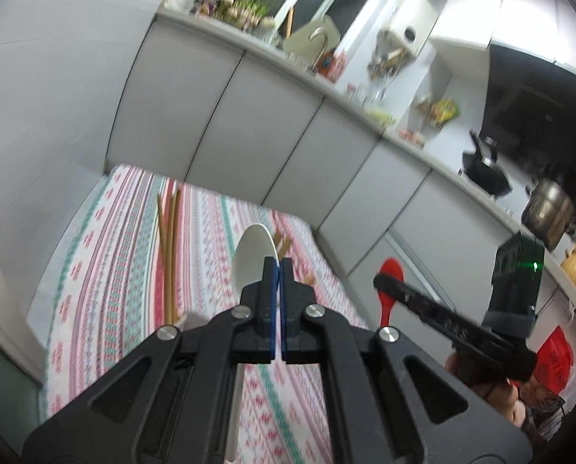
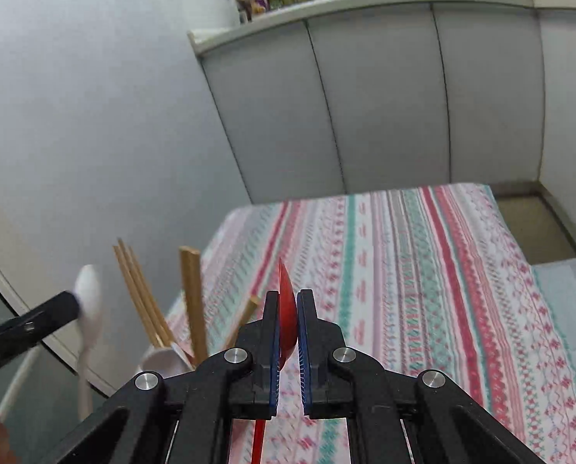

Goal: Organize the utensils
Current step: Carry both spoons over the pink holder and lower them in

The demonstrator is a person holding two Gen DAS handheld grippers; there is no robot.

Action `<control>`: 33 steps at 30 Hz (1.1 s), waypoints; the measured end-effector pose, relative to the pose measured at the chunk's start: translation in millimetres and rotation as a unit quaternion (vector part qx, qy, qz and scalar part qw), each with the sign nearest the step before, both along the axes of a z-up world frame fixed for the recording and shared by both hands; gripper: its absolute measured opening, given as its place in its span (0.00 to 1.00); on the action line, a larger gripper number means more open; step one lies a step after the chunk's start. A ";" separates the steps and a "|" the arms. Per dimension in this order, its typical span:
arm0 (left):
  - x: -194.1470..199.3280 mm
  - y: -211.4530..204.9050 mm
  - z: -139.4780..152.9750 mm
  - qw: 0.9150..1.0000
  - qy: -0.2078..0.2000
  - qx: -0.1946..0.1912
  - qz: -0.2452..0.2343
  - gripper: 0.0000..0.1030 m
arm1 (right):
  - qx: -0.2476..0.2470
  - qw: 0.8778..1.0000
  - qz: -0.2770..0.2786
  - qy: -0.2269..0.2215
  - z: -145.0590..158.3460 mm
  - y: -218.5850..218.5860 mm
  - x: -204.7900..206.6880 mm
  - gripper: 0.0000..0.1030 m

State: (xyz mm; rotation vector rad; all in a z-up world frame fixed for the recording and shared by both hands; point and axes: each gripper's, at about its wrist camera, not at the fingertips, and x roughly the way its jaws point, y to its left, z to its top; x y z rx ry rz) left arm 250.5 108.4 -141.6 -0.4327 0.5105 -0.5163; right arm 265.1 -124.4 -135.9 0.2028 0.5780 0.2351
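Gripping a white spoon (image 1: 254, 255), the left gripper (image 1: 279, 261); right gripper (image 2: 288, 294) (over striped cloth (image 2: 423, 270)) clamped on a red spoon (image 2: 287, 290).

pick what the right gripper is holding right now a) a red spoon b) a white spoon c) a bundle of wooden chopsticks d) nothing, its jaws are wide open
a: in the right wrist view the right gripper is shut on the red spoon, bowl edge-on between the blue pads, while the white spoon sits in the left gripper and the chopsticks stand in the white holder.
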 end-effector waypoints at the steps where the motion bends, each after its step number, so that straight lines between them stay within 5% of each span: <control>1: 3.2 0.9 -2.0 1.000 -0.013 -0.009 0.004 0.01 | 0.002 1.000 0.001 0.001 -0.7 2.0 1.0 0.06; 6: 24.3 0.4 -15.5 0.999 -0.029 -0.027 0.021 0.01 | 0.009 1.000 -0.001 -0.006 -5.2 6.7 6.4 0.06; 14: 43.5 -11.4 -37.0 0.998 -0.026 0.007 0.051 0.01 | 0.026 1.000 -0.002 -0.009 -7.7 2.1 15.6 0.06; 23: 40.4 -14.0 -40.8 0.995 -0.047 0.042 0.081 0.01 | 0.040 0.999 0.001 -0.005 -8.9 0.7 16.9 0.06; 33: 29.7 -21.3 -28.1 0.995 -0.037 0.071 0.062 0.02 | 0.036 0.999 0.006 -0.015 -0.3 5.5 10.2 0.06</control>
